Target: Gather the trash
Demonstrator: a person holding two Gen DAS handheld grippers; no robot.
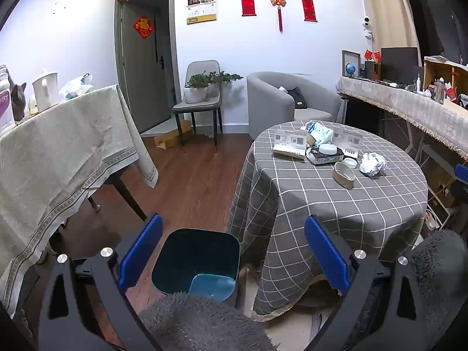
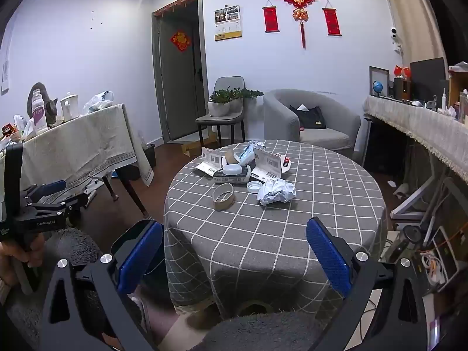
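Trash lies on a round table with a grey checked cloth (image 1: 336, 204) (image 2: 278, 228): a crumpled white paper ball (image 1: 373, 162) (image 2: 276, 191), a cardboard tape ring (image 1: 343, 174) (image 2: 223, 196), a white lid (image 1: 350, 162) (image 2: 254, 186), a small dark box with a white cup on it (image 1: 324, 153) (image 2: 232, 175), white cartons and a blue wrapper (image 1: 318, 131) (image 2: 248, 150). An open dark bin (image 1: 196, 263) stands on the floor left of the table. My left gripper (image 1: 232, 251) is open and empty above the bin. My right gripper (image 2: 234, 254) is open and empty, short of the table's near edge.
A cloth-covered table (image 1: 58, 152) (image 2: 82, 143) with a kettle, bottles and a cat stands left. A chair with plants (image 1: 201, 93) and a grey armchair (image 1: 292, 102) stand at the back. A cluttered long counter (image 1: 409, 108) runs along the right. The left gripper also shows in the right wrist view (image 2: 44, 201).
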